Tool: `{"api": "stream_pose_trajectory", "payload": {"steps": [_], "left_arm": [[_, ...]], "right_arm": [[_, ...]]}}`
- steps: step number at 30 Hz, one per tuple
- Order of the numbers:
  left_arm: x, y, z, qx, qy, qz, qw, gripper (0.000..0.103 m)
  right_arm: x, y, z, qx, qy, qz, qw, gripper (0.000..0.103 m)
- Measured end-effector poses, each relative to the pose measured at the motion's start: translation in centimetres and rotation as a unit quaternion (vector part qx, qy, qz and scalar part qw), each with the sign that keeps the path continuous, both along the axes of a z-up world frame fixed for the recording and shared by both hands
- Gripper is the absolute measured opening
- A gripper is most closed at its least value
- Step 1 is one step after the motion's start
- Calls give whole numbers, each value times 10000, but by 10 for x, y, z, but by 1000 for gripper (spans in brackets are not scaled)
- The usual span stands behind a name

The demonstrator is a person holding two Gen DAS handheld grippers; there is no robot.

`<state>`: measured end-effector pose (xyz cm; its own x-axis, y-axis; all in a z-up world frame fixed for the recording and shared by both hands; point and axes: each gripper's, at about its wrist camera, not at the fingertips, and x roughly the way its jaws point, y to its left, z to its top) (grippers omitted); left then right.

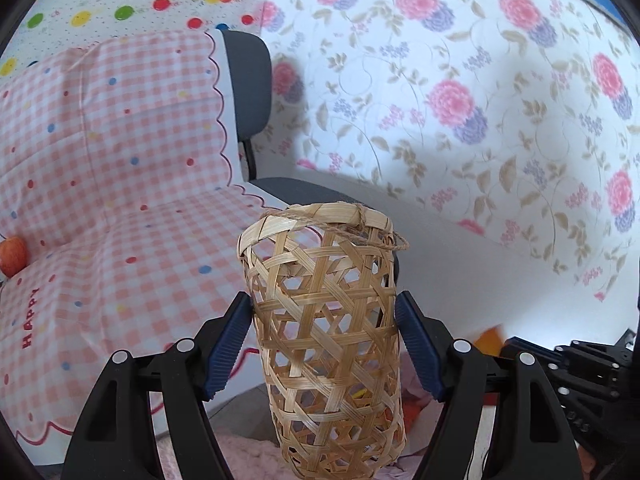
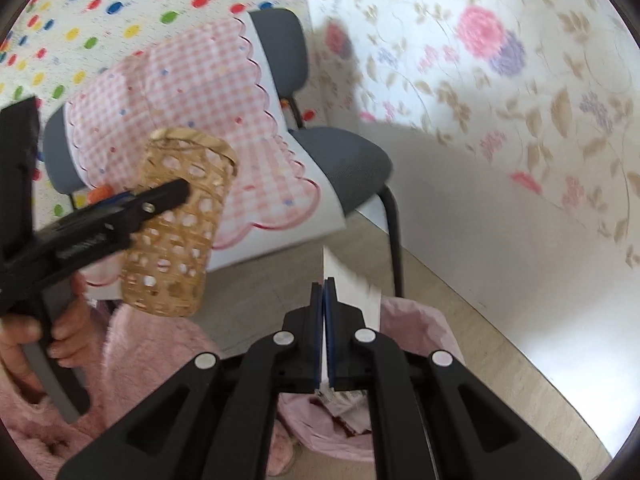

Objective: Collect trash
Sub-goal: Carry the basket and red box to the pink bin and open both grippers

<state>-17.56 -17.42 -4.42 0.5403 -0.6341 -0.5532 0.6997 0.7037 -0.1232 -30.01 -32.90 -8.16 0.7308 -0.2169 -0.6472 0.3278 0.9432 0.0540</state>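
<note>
Your right gripper point(image 2: 324, 292) was pressed together on a thin white sheet of paper point(image 2: 352, 284), pinched by its lower edge so the sheet stood up past the fingertips. Directly beneath it sat a bin lined with a pink bag point(image 2: 432, 320), with crumpled scraps already inside; judging by that, the step in hand was dropping the paper there. To do it well, you would have wanted the sheet fully over the opening and tipped downward before spreading the jaws, since a flat sheet held on edge could catch the rim or drift to the floor. Your left gripper point(image 1: 324, 344) was spread wide around a tall woven bamboo basket point(image 1: 324, 328), both blue pads against its sides, holding it upright and off to the left of the bin. The weave looked light and springy, so a gentle squeeze was enough, and keeping it level would have kept whatever was inside from spilling. Beyond both stood a grey chair point(image 2: 344, 160) draped with a pink checked cloth point(image 2: 192, 92), against floral wall covering point(image 1: 480, 100).
</note>
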Motion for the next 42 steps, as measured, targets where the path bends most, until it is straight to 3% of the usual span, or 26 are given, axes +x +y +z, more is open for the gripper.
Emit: {"api": "stream_pose_trajectory", "payload": {"steps": [2, 5, 13, 19, 35, 38, 42], "left_arm": [[0, -2, -3, 37, 23, -25, 10000, 73], [1, -4, -7, 85, 55, -7, 9999, 73], [-1, 3, -14, 120, 93, -68, 9999, 73], [-11, 1, -18, 73, 209, -472, 9986, 72], [-40, -98, -44, 668, 378, -1472, 9861, 75], [-38, -110, -48, 832, 429, -1530, 9838, 88], [-34, -108, -51, 893, 472, -1395, 9850, 89]], "right_arm": [[0, -5, -5, -18, 80, -107, 9999, 3], [-2, -12, -6, 57, 23, -225, 9997, 14], [-1, -11, 10, 52, -224, -305, 9993, 15], [-3, -12, 16, 72, -334, -359, 9988, 15], [-45, -51, 24, 144, -509, -1005, 9935, 15], [-46, -54, 24, 165, -526, -1042, 9930, 23], [-46, -49, 24, 98, -510, -965, 9940, 28]]}}
